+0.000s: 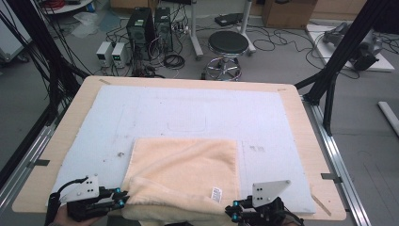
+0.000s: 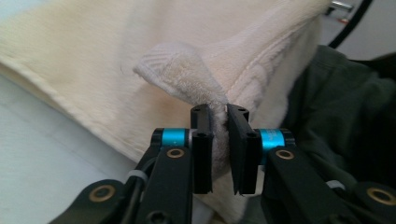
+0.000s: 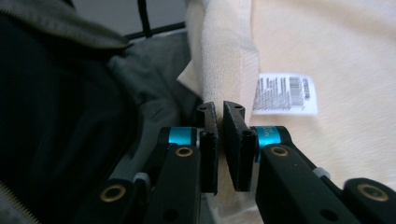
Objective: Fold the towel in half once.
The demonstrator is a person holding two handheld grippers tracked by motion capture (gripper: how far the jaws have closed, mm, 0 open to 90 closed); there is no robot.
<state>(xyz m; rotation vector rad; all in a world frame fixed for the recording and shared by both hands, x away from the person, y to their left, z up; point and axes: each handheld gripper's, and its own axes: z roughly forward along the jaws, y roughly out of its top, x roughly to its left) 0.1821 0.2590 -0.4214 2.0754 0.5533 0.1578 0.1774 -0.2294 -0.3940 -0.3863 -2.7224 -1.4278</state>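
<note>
While the high view looks down on a wooden table [image 1: 306, 141] covered by a pale blue mat [image 1: 188, 113], a cream towel [image 1: 186, 165] lies on the near half of that mat, its far edge flat and square and its near edge lifted into a rumpled ridge that runs left to right between the two hands. At the near left corner of the towel sit the left tongs [image 1: 123, 197], under a grey three-cornered plate [image 1: 84, 188], pointing right into the cloth. The left gripper view shows what the high view cannot: the left tongs [image 2: 219, 112] are clamped on a folded corner of the towel [image 2: 93, 60], the hemmed tip of that corner standing up and to the left above the black jaws, with a person's dark green sleeve [image 2: 336, 112] close on the right. A white care label [image 1: 216, 194] lies on the towel near its near right corner. Just beside it the right tongs [image 1: 230, 210] point left at the cloth. In the right gripper view the right tongs [image 3: 219, 109] pinch the towel's [image 3: 355, 60] hemmed edge between nearly closed jaws, the printed label [image 3: 286, 93] is plain to the right, and a dark jacket [image 3: 60, 116] fills the left. The towel's long axis runs from the near edge of the table toward the far edge.
</note>
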